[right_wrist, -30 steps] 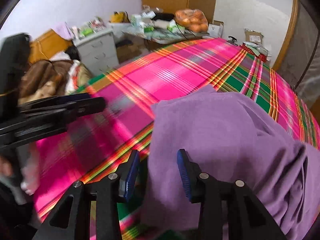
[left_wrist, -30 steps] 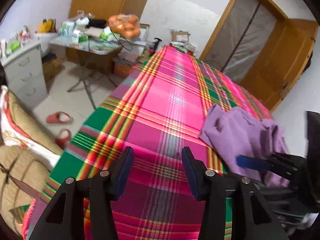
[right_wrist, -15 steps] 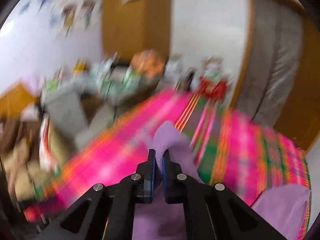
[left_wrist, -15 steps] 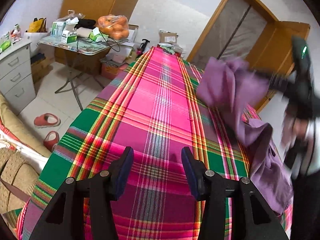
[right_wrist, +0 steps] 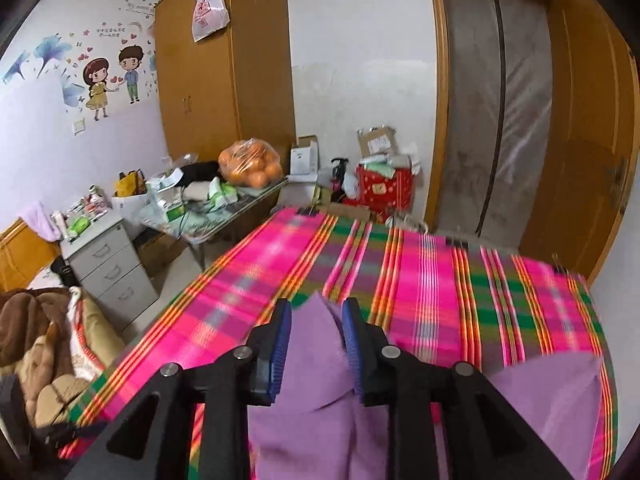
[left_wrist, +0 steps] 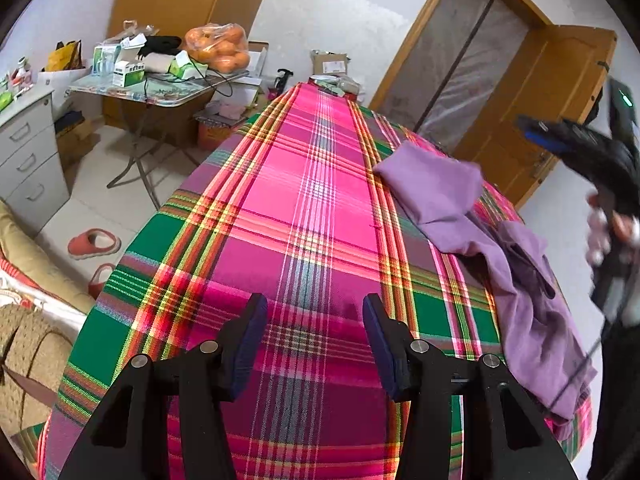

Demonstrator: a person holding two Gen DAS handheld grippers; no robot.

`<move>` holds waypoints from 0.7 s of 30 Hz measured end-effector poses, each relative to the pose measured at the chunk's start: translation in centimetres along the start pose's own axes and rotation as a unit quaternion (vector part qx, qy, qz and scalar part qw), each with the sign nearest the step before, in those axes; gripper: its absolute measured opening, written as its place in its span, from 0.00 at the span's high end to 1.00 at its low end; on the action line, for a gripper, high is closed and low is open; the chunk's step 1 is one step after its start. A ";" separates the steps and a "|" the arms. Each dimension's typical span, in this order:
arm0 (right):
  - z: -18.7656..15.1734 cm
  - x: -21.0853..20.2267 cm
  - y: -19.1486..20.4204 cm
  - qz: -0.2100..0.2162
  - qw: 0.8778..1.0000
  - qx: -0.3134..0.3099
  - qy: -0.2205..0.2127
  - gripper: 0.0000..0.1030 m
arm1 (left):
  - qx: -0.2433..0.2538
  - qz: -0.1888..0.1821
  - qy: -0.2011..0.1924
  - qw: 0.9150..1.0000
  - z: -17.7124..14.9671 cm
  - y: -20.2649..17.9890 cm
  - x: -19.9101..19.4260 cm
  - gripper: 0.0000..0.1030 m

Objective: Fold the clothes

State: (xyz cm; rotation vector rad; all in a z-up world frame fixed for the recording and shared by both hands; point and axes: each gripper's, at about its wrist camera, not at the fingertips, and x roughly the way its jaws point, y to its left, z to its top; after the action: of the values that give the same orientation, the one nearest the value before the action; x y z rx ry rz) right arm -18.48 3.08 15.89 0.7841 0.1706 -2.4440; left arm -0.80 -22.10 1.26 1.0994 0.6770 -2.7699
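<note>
Lying crumpled along the right side of the plaid-covered table (left_wrist: 304, 208), the purple garment (left_wrist: 448, 200) spreads from about two o'clock down to four o'clock in the left wrist view, one flap flattened toward the far end and the rest bunched near the table's right edge.

The left tongs (left_wrist: 316, 344) hover at six o'clock over bare plaid cloth, their jaws set well apart with nothing between them.

The right tongs (right_wrist: 316, 340) appear at three o'clock in the left wrist view, raised above the garment and gripped by a blurred hand (left_wrist: 608, 232). In their own view the jaws are opening, and a fold of the purple garment (right_wrist: 316, 364) sits between the blue pads (right_wrist: 280, 344); the fabric fills the gap, but whether the pads press on it or only flank it cannot be told for certain. A further part of the garment lies at four o'clock in that view.

Beyond the table, at eleven o'clock, a cluttered side table (left_wrist: 160, 92) carries a bag of oranges (left_wrist: 218, 48). A red slipper (left_wrist: 94, 242) rests on the floor at nine o'clock.
</note>
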 end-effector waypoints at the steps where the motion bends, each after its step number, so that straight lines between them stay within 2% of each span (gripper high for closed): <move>1: -0.8 -1.1 -0.4 0.004 1.000 -0.001 0.000 0.74 | 0.001 0.002 0.001 1.000 0.0 0.0 0.0 0.51; 8: -7.6 -9.3 -2.7 0.015 1.000 0.009 0.000 0.71 | 0.009 0.011 0.000 1.000 -0.6 -1.1 -0.2 0.51; 11: -11.0 -12.1 -4.0 0.011 1.000 0.029 0.004 0.69 | 0.018 -0.028 0.017 0.999 -1.9 -3.5 -0.1 0.51; 14: -14.9 -14.6 -5.7 -0.007 0.998 0.054 0.014 0.68 | 0.064 -0.060 0.040 0.995 -3.6 -7.3 0.3 0.51; 17: -18.6 -16.9 -7.9 -0.032 0.995 0.090 0.024 0.67 | 0.107 -0.099 0.065 0.987 -5.5 -11.0 0.5 0.51; 21: -22.2 -19.8 -11.3 -0.058 0.986 0.157 0.008 0.65 | 0.143 -0.148 0.099 0.974 -7.8 -14.7 0.7 0.51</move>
State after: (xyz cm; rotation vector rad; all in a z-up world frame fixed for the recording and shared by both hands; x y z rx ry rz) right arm -0.28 28.15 8.38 0.9501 -0.1741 -2.6125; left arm 0.18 -5.47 1.19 1.4534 0.5053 -3.1149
